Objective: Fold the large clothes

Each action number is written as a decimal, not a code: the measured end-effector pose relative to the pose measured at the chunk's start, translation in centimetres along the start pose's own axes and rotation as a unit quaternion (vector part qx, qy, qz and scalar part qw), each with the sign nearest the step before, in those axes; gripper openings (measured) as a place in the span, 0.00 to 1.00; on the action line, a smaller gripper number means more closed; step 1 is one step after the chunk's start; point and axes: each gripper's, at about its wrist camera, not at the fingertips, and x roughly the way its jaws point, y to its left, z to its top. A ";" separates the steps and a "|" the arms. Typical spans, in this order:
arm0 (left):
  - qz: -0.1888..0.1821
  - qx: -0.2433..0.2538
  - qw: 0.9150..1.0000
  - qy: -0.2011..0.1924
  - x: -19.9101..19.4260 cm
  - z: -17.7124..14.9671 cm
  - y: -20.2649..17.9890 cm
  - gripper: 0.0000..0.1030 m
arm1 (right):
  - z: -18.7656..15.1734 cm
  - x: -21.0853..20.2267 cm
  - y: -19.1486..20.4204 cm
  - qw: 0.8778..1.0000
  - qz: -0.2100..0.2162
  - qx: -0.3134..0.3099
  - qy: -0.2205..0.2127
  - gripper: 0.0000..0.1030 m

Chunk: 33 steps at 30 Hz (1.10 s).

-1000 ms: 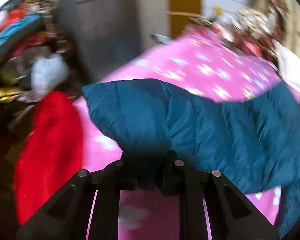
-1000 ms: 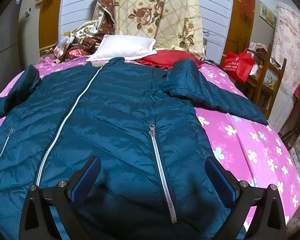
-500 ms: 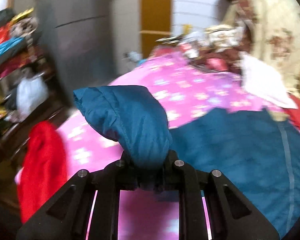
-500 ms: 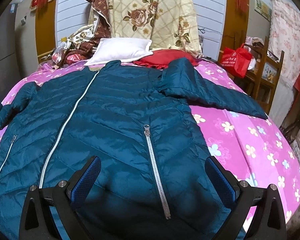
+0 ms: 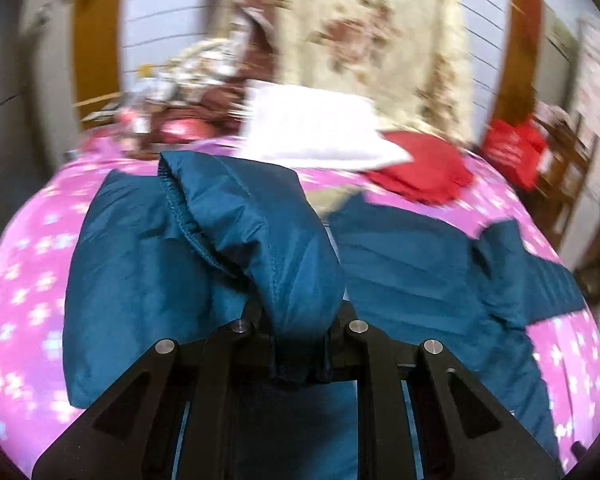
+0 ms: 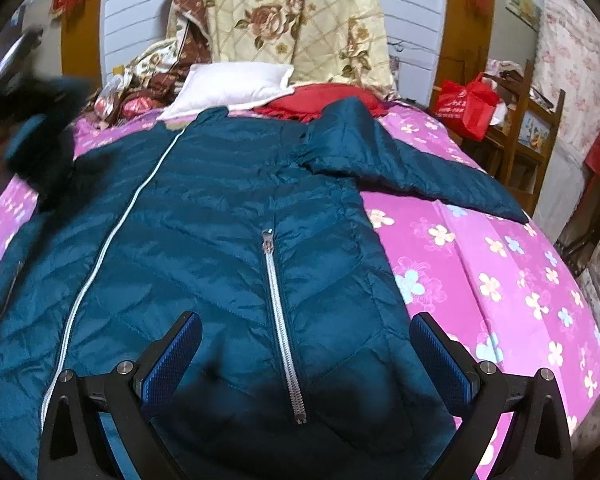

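A dark teal quilted jacket (image 6: 228,216) lies front up on a pink flowered bed (image 6: 480,264), with a white centre zip and a silver pocket zip (image 6: 280,320). Its right sleeve (image 6: 412,172) stretches out over the bed. My left gripper (image 5: 298,344) is shut on the cuff end of the left sleeve (image 5: 256,232) and holds it lifted over the jacket body; that raised sleeve shows blurred in the right wrist view (image 6: 40,140). My right gripper (image 6: 306,360) is open and empty, just above the jacket's lower front.
A white pillow (image 6: 232,84), a red cloth (image 6: 320,98) and a floral quilt (image 6: 296,20) lie at the head of the bed. A red bag (image 6: 466,106) and wooden shelves (image 6: 536,128) stand on the right. Bare pink sheet lies right of the jacket.
My left gripper has swung the held sleeve from the bed's left edge in over the jacket, now facing the headboard. My right gripper has barely shifted over the lower front.
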 end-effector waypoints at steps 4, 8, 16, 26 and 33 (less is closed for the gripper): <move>-0.053 0.020 0.998 0.025 4.0 -0.4 -6.4 0.14 | -0.3 0.8 0.0 1.000 0.002 -0.011 0.021 1.00; -0.089 0.041 0.994 0.043 6.8 -1.2 -11.7 0.14 | -0.6 1.7 -0.4 0.999 0.008 -0.012 0.046 1.00; -0.110 0.063 0.989 0.081 11.1 -3.8 -15.4 0.15 | -1.0 2.7 -0.3 0.997 0.023 -0.018 0.072 1.00; -0.194 0.103 0.972 0.083 8.5 -4.8 -17.0 0.64 | -1.1 2.7 0.3 0.996 0.025 -0.028 0.078 1.00; -0.110 0.030 0.992 0.056 7.4 -2.3 -11.5 0.64 | -1.1 2.4 0.5 0.997 0.022 -0.029 0.075 1.00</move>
